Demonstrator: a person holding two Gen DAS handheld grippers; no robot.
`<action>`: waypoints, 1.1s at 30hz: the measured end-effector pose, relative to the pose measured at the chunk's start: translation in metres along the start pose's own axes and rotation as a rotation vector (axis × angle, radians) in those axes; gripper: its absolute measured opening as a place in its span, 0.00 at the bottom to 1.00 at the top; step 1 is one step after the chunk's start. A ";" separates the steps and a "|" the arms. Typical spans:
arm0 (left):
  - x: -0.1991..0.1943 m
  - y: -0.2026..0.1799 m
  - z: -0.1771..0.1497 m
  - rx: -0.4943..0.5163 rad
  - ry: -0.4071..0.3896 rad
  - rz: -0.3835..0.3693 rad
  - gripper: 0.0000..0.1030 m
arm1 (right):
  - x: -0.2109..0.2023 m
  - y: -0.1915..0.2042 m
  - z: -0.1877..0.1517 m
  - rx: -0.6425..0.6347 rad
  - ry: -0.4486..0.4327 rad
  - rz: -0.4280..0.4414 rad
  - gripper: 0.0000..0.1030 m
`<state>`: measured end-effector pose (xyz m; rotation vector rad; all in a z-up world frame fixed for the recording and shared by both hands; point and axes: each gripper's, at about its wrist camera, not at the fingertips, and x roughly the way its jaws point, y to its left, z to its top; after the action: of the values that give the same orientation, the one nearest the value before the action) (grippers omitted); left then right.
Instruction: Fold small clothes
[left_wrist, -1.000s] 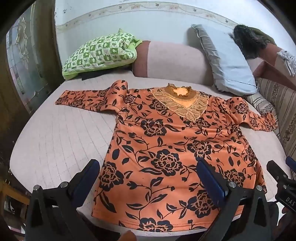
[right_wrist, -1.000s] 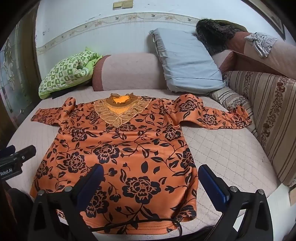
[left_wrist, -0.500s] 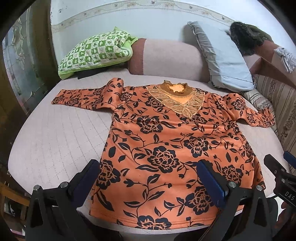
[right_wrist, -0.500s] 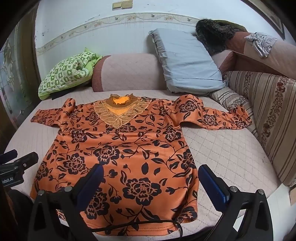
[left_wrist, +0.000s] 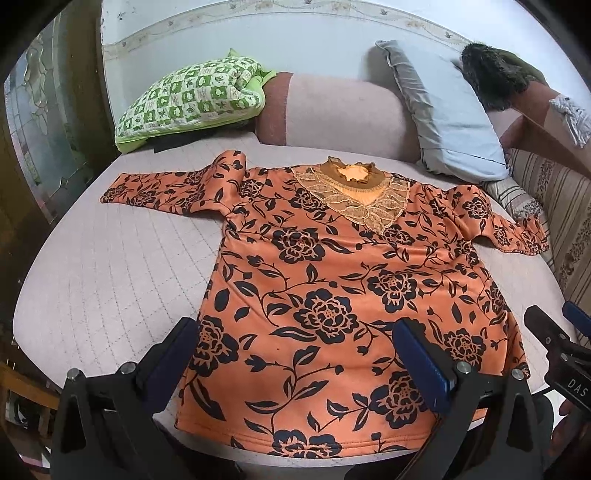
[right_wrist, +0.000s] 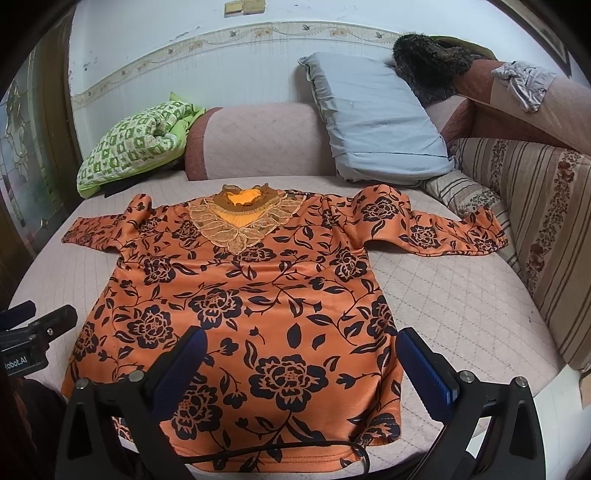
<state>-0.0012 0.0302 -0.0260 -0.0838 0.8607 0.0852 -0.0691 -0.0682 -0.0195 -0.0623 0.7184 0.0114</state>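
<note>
The left hand-held gripper (left_wrist: 299, 354) hangs above the near hem of the orange floral top (left_wrist: 332, 295), its two blue-padded fingers spread wide apart with nothing between them. The right hand-held gripper (right_wrist: 301, 363) sits the same way over the hem's right half, fingers set wide and empty. Each hand-held gripper shows at the edge of the other's view, the two side by side along the near edge of the bed (left_wrist: 103, 266).

The top lies flat and face up on the bed's pale quilted cover, neck away from the cameras, hem nearest. Its lace-trimmed collar (right_wrist: 243, 218) points toward the back cushions. Both sleeves stretch out sideways; the left sleeve (left_wrist: 166, 190) has a raised fold near the shoulder, and the right sleeve (right_wrist: 436, 229) reaches a striped cushion (right_wrist: 528, 206) at the side, seemingly touching it, though the distortion there makes that hard to confirm.

A thin black cable (right_wrist: 295, 448) crosses the hem in the right wrist view. Behind the top, a green checked quilt (left_wrist: 195, 99), a pink bolster (left_wrist: 332, 110) and a grey-blue pillow (left_wrist: 447, 118) lean against the wall.
</note>
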 end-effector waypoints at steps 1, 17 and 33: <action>0.001 0.000 0.000 -0.001 0.002 -0.001 1.00 | 0.000 0.000 0.000 0.001 0.000 0.000 1.00; 0.005 0.001 -0.001 -0.002 0.010 0.005 1.00 | 0.006 -0.012 -0.002 0.051 0.019 0.016 1.00; 0.005 0.001 -0.001 -0.003 0.012 0.010 1.00 | 0.006 -0.016 -0.002 0.057 0.031 0.030 1.00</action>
<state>0.0009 0.0315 -0.0303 -0.0826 0.8730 0.0953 -0.0655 -0.0841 -0.0246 0.0028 0.7500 0.0183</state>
